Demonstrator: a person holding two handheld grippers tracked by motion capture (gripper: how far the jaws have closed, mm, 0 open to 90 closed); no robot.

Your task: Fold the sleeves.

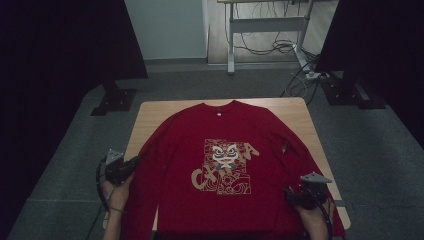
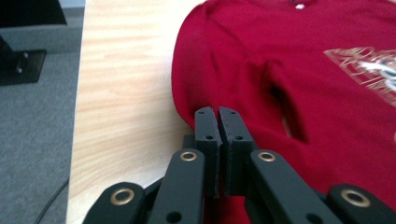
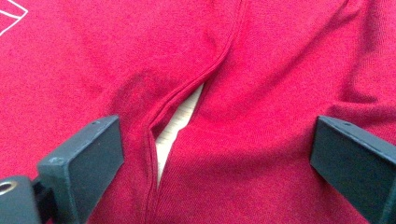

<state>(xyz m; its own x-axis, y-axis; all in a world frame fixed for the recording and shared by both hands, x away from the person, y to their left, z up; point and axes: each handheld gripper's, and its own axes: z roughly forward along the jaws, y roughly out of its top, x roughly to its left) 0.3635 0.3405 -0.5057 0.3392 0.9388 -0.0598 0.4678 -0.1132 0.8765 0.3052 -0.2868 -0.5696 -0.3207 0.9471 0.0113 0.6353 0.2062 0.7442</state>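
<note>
Red cloth covers most of the wooden worktop [image 1: 150,111]: a long-sleeved sweatshirt [image 1: 220,150] lies flat with its front up, its collar at the far edge and its hem hanging over the near edge, and a beige print with a lion-dance face sits on the chest. In the high view both forearms of the person come in from the bottom, one at each near corner of the worktop. The left hand [image 1: 116,192] holds the left gripper [image 1: 134,162] beside the left sleeve, pointing forward and a little inward toward the cloth. In the left gripper view its jaws stand pressed together, with their tips at the edge of the sleeve; if a fold of cloth is caught between them, I cannot tell. The right hand [image 1: 314,216] holds the right gripper [image 1: 289,192] low over the right sleeve, pointing inward to the body of the sweatshirt. In the right gripper view its jaws stand wide apart and hold nothing; between them runs the seam where the sleeve lies against the body, and a narrow strip of wood shows through the gap there.
</note>
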